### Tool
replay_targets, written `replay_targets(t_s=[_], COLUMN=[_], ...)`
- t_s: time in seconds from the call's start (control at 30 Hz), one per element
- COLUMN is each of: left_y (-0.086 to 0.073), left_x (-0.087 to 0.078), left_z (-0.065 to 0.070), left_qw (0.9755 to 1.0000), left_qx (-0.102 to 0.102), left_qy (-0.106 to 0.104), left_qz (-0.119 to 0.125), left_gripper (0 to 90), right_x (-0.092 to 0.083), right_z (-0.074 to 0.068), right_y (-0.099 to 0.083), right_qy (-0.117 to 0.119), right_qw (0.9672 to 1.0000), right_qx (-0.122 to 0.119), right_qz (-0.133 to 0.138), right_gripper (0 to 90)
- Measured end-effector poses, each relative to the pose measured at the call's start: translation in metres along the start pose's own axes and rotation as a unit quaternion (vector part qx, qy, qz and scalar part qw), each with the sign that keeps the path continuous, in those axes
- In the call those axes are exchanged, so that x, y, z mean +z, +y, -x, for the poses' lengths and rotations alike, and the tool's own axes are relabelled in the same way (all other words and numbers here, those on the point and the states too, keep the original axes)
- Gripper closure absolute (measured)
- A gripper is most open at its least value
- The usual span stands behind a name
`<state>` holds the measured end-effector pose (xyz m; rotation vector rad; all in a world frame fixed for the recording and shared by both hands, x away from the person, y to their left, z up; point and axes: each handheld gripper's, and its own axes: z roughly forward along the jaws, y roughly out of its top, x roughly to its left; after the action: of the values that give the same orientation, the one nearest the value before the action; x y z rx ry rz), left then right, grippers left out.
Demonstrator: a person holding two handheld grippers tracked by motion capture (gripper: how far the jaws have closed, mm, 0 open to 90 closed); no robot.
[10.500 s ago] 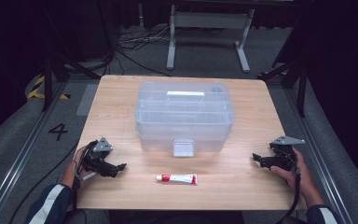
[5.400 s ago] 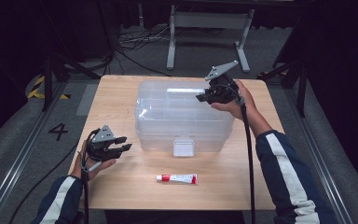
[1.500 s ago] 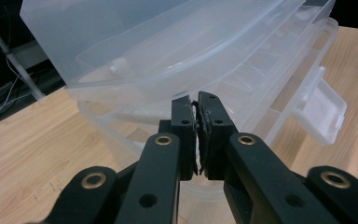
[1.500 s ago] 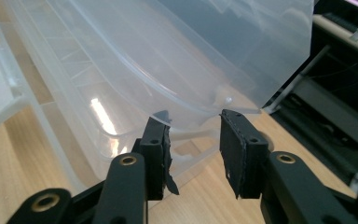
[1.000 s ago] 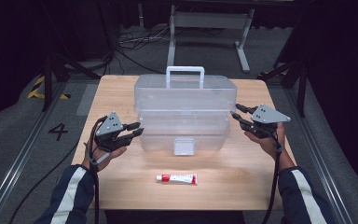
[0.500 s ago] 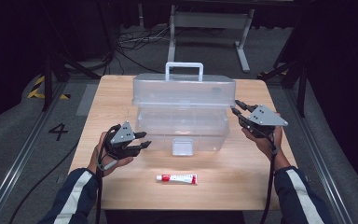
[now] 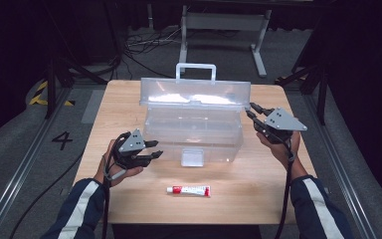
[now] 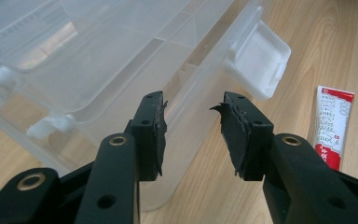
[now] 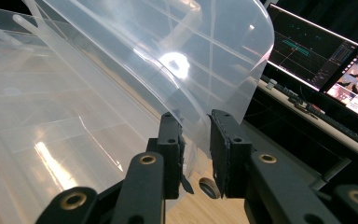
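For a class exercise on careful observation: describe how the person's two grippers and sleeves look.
Left gripper and right gripper are black, each topped by a grey three-cornered plate, with a black cable trailing back. The jaws show brass-coloured rivets. The sleeves are dark blue with a white stripe.

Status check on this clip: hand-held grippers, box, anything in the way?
Left hand-held gripper open at box front. Right hand-held gripper astride lid edge, grip unclear. Lid raised. Tube lies apart on table, nothing blocking.

The clear box's lid (image 7: 195, 93) is swung up now, handle on top, where it was lying flat ten seconds back. The right gripper (image 7: 251, 110) is brought in at the lid's right edge, and the left gripper (image 7: 154, 150) is shifted beside the box front, jaws just opening.
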<state>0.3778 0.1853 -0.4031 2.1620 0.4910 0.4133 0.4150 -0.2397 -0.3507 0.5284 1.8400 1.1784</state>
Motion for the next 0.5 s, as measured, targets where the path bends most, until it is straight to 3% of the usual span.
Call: replay_targets(t_s=[0.3,0.5], left_y=[0.0059,0.0076], left_x=[-0.0037,0.0027], left_z=[-0.0006,-0.0045], left_qw=[0.9998,0.9999], left_qx=[0.007,0.008], left_qy=[-0.001,-0.004], left_qz=[0.016,0.006], left_gripper=[54.1,53.1], right_x=[0.0050,0.0095], right_z=[0.0049,0.0081], right_y=[0.0062,0.0102], right_qy=[-0.012,-0.024], right_qw=[0.9998,0.9994], right_qx=[0.013,0.024], right_qz=[0.000,0.002], right_gripper=[76.0,76.8])
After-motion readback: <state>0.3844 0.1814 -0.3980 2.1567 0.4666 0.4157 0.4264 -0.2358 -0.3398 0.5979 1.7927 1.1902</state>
